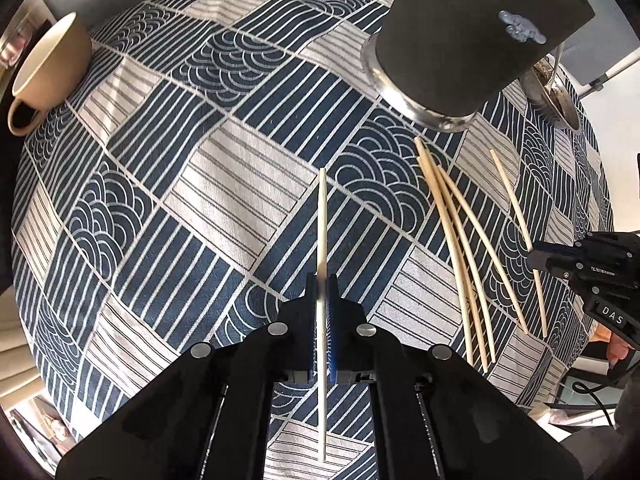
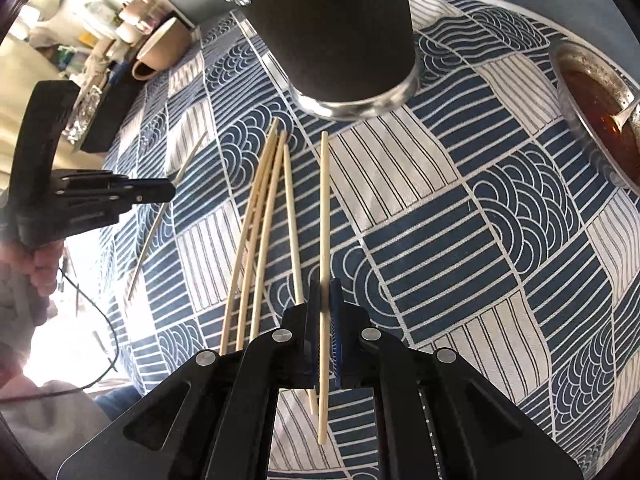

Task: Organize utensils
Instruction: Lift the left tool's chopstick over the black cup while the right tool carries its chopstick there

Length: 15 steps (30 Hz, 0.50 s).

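My left gripper (image 1: 322, 286) is shut on a pale wooden chopstick (image 1: 322, 220) that points away along the fingers, above the patterned cloth. My right gripper (image 2: 325, 288) is shut on another chopstick (image 2: 324, 208), pointing toward the black cylindrical holder (image 2: 340, 32). Several loose chopsticks (image 2: 264, 216) lie in a fan on the cloth just left of the right gripper; in the left wrist view they lie to the right (image 1: 456, 232), below the holder (image 1: 464, 40). The right gripper also shows at the right edge (image 1: 536, 260) by its chopstick (image 1: 516, 216); the left gripper shows at left (image 2: 168, 191).
A blue and white patterned tablecloth (image 1: 224, 184) covers the round table. A beige mug (image 1: 44, 68) stands at the far left edge. A metal bowl of brown sauce with a spoon (image 2: 600, 112) sits at the right. Cluttered shelves lie beyond the table's left side.
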Each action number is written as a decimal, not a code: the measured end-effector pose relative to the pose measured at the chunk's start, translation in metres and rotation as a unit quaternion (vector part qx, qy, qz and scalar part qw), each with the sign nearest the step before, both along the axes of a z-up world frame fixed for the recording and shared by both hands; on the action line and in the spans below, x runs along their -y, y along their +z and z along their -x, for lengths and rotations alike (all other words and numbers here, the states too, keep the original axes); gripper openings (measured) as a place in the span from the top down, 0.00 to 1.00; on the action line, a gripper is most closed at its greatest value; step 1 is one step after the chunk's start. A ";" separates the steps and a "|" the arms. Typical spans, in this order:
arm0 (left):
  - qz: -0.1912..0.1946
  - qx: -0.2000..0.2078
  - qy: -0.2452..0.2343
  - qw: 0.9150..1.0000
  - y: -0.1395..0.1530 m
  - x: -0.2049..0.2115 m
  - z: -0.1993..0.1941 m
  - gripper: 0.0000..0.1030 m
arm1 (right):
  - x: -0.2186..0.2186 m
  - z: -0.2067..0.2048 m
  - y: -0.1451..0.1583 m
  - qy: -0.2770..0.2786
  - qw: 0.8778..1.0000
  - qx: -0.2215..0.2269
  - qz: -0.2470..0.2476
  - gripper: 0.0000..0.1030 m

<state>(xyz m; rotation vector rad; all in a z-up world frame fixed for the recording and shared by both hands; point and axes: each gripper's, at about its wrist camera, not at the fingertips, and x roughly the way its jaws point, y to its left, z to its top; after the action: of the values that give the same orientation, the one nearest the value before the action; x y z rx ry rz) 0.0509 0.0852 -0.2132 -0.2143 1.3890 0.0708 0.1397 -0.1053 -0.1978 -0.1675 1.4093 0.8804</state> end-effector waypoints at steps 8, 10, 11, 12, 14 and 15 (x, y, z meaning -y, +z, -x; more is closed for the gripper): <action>-0.030 0.017 -0.026 0.999 0.034 0.002 -0.015 0.95 | 0.000 0.001 0.025 0.001 0.999 0.012 -0.044 0.95; -0.040 0.022 -0.040 0.998 0.041 0.003 -0.018 0.95 | 0.002 0.000 0.031 -0.002 0.999 0.015 -0.051 0.95; -0.040 0.025 -0.043 0.998 0.044 0.004 -0.019 0.95 | 0.001 0.000 0.033 -0.004 0.998 0.017 -0.055 0.95; -0.037 0.032 -0.046 0.998 0.049 0.007 -0.020 0.95 | -0.001 -0.001 0.035 -0.006 0.998 0.019 -0.060 0.95; -0.035 0.045 -0.052 0.997 0.061 0.010 -0.022 0.95 | 0.004 -0.004 0.046 -0.012 0.997 0.026 -0.078 0.95; -0.035 0.053 -0.055 0.996 0.068 0.012 -0.022 0.95 | 0.006 -0.004 0.051 -0.014 0.996 0.029 -0.085 0.95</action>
<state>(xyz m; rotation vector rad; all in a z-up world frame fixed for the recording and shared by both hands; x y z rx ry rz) 0.0727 0.0731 -0.1457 -0.0812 1.2880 0.0156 0.1437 -0.1112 -0.1468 -0.0446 1.2730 0.9606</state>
